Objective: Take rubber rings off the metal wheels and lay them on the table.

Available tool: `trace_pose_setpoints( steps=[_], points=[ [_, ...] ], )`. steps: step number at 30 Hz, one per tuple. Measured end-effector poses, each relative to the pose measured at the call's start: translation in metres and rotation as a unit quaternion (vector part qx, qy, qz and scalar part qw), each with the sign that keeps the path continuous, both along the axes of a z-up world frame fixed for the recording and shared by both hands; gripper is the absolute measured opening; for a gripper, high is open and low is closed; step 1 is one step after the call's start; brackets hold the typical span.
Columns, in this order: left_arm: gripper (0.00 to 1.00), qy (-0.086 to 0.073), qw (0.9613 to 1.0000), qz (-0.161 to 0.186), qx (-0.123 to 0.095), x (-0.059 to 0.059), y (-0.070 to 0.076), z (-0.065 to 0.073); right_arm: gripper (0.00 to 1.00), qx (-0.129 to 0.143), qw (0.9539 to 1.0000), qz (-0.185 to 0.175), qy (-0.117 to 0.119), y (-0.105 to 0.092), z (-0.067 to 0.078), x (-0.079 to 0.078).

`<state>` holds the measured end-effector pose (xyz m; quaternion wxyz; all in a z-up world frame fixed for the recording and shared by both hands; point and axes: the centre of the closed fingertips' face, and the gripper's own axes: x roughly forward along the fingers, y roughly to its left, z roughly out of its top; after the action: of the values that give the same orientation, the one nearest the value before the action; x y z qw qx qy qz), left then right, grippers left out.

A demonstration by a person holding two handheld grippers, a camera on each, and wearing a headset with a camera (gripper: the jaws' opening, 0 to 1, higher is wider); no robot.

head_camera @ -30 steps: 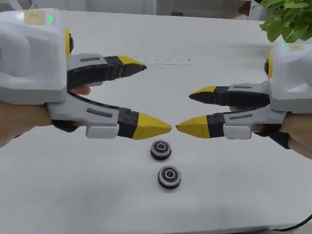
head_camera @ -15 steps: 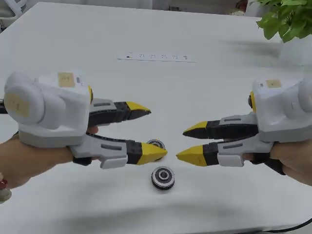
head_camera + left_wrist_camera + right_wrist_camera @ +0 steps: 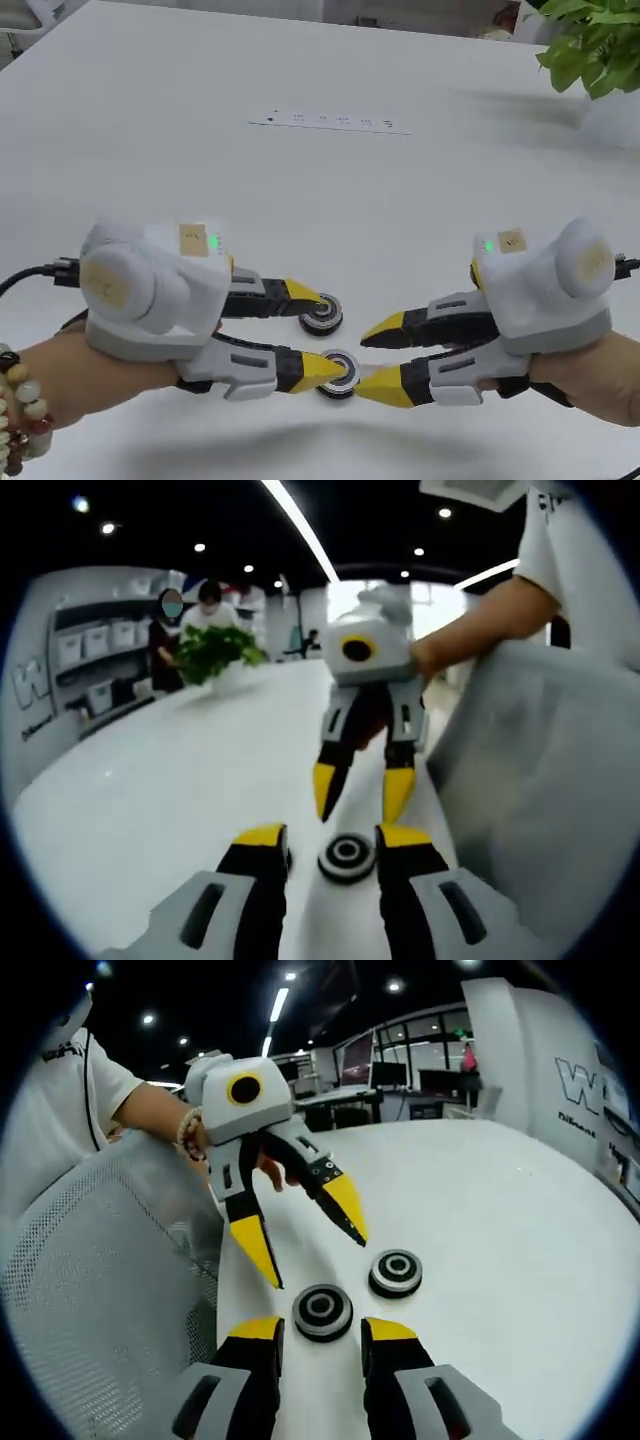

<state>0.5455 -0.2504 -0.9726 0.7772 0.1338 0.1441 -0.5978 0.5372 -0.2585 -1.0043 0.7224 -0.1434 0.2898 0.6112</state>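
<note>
The near wheel (image 3: 322,1312) is seen lying flat on the white bench (image 3: 300,200), at 6 o'clock in the head view, and a claw is brought to it from each side. The left claw (image 3: 335,333) is held in from 9 o'clock with its jaws spread apart. Its nearer yellow tip is shown right at the wheel, though contact cannot be told. In the left gripper view the wheel is found between the two tips, closer to the right-hand one. The right claw (image 3: 360,364) is held in from 3 o'clock, likewise spread, with nothing clamped. In the right gripper view the wheel is placed just ahead of the gap between its tips. The far wheel (image 3: 322,314) is set just beyond, at 11 o'clock of the near one, beside the left claw's farther tip. A black rubber ring (image 3: 322,1336) is worn by each wheel. Farther off, a power strip (image 3: 330,122) is laid at 12 o'clock, and a leafy plant (image 3: 590,40) is seen at 2 o'clock.
</note>
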Motion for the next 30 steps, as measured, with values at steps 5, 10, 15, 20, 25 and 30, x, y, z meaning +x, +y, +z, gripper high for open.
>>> trace_pose_setpoints(
  steps=[5, 10, 15, 20, 25, 30],
  points=[
    [0.30, 0.015, 0.9998, 0.006, 0.010, 0.000, -0.006, -0.014, 0.26, -0.007, 1.0000, -0.001, 0.000, 0.000, -0.004, -0.001],
    [0.26, 0.013, 0.9997, 0.005, 0.022, -0.001, -0.005, -0.020, 0.26, -0.013, 0.9999, 0.004, 0.004, 0.001, -0.008, -0.004],
    [0.20, 0.024, 0.9995, 0.013, 0.015, -0.001, -0.005, -0.023, 0.26, -0.028, 0.9995, 0.012, -0.002, 0.001, -0.013, -0.006],
    [0.18, 0.026, 0.9992, 0.005, 0.031, -0.006, -0.003, -0.030, 0.25, -0.029, 0.9996, 0.007, -0.003, 0.001, -0.013, -0.004],
    [0.17, 0.022, 0.9994, 0.005, 0.024, -0.006, -0.002, -0.027, 0.25, -0.031, 0.9995, 0.010, -0.003, 0.002, -0.013, -0.006],
    [0.14, 0.015, 0.9995, -0.008, 0.027, -0.011, -0.004, -0.027, 0.25, -0.033, 0.9994, 0.014, -0.003, 0.003, -0.013, -0.008]
  ],
)
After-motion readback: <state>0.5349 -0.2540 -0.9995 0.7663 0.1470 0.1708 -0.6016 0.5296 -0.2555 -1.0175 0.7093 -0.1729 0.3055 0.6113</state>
